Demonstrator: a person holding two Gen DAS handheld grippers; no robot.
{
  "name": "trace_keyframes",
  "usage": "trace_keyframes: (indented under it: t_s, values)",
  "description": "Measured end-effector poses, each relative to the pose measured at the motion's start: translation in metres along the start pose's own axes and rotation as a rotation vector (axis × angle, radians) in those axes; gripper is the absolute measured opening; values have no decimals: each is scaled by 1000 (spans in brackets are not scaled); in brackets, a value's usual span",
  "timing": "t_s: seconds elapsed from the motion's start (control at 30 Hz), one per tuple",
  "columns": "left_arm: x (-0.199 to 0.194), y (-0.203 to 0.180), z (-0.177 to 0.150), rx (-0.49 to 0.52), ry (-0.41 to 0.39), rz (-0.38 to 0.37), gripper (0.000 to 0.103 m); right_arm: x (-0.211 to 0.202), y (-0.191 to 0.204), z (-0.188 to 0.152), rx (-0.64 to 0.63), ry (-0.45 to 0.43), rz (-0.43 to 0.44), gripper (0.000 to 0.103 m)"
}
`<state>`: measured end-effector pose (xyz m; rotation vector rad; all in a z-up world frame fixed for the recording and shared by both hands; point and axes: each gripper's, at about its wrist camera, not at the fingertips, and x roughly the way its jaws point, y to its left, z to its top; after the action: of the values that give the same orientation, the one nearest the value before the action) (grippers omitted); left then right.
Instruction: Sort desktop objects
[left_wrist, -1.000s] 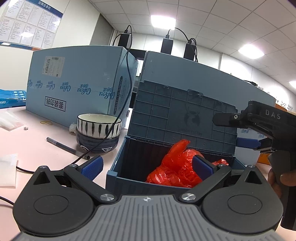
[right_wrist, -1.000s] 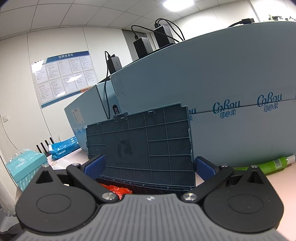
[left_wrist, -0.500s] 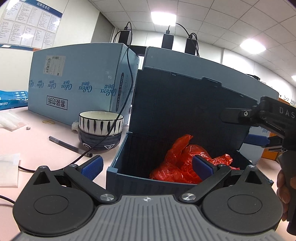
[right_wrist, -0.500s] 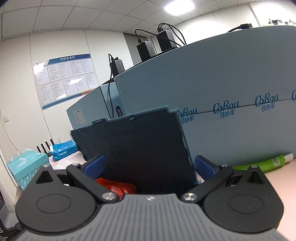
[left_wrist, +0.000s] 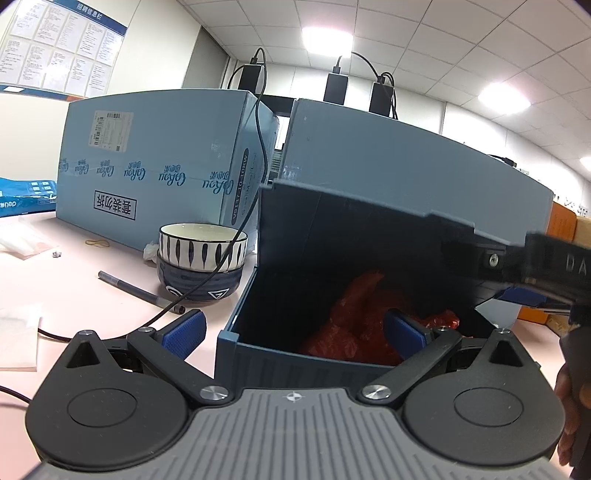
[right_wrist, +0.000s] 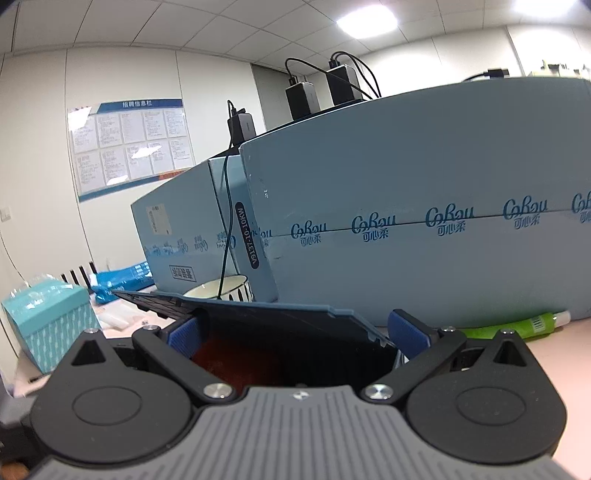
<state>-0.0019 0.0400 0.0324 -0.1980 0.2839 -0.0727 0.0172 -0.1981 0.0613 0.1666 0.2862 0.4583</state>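
A dark blue storage box (left_wrist: 295, 363) sits on the pink desk with a red plastic bag (left_wrist: 354, 325) inside. Its hinged lid (left_wrist: 351, 236) tilts forward over the opening. My left gripper (left_wrist: 293, 328) is open at the box's near wall, one finger on each side of the front left corner, holding nothing. My right gripper (left_wrist: 495, 277) reaches in from the right against the lid's upper right edge. In the right wrist view the lid (right_wrist: 277, 321) lies almost flat between the fingers of the open right gripper (right_wrist: 295, 330), and the red bag (right_wrist: 229, 362) shows beneath it.
Two stacked bowls (left_wrist: 201, 251), a grey pen (left_wrist: 136, 291) and a black cable (left_wrist: 255, 192) lie left of the box. Large light blue cartons (left_wrist: 147, 162) wall off the back. A green tube (right_wrist: 517, 325) lies at the carton's foot; a teal tissue box (right_wrist: 48, 325) stands far left.
The lid has swung from upright down and forward over the box, now shading the red bag. The right gripper moved down with it. The left gripper stayed almost still.
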Motion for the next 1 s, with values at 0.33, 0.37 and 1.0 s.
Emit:
trace_keyframes:
  t_s: [0.33,0.37,1.0]
  values:
    - [-29,1,-14,-2,32,-87,103,-4,3,-8,64,4,-25,103]
    - [-31,0,-15,4,38,-93,102,-5,4,-8,61,6,-27,103]
    - [-35,-61,-38,329,164,86,103,-14,4,-11,47,7,-20,103]
